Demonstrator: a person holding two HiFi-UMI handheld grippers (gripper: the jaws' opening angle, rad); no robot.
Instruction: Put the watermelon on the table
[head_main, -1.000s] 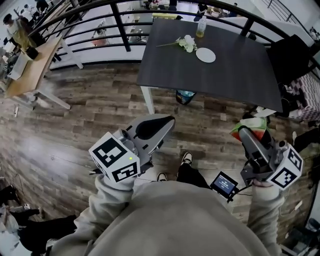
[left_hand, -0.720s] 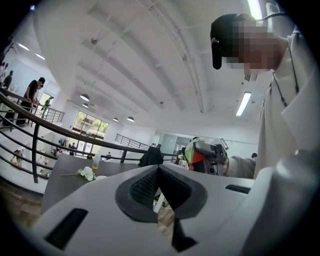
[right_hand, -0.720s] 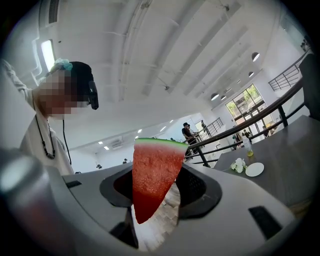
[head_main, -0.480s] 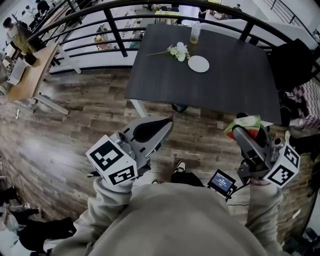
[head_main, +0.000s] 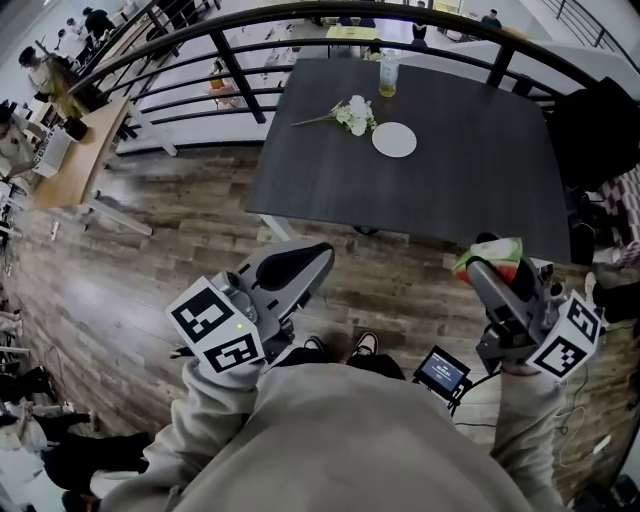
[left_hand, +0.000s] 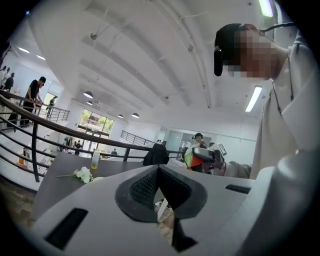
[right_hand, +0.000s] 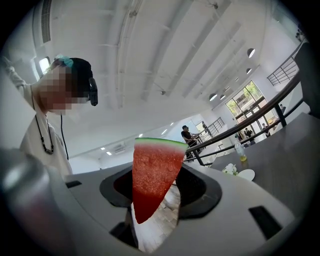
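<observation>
A red watermelon slice with a green rind (right_hand: 152, 172) stands upright between the jaws of my right gripper (right_hand: 156, 186), which is shut on it. In the head view the slice (head_main: 497, 254) sits at the right gripper (head_main: 482, 268), just short of the near edge of the dark table (head_main: 470, 170). My left gripper (head_main: 318, 252) hangs over the wood floor in front of the table's near left corner. Its pads meet at the tips with nothing between them in the left gripper view (left_hand: 158, 168). That view also catches the slice (left_hand: 191, 157) off to the right.
On the table lie white flowers (head_main: 352, 113), a white plate (head_main: 394, 139) and a bottle of yellow liquid (head_main: 388, 72). A black railing (head_main: 230, 60) curves behind it. A dark-draped chair (head_main: 592, 120) stands right, a wooden desk (head_main: 70, 140) left. A small screen (head_main: 443, 370) hangs by my waist.
The table has drawn nearer and fills more of the head view. Both grippers have advanced toward it, the right one still carrying the slice.
</observation>
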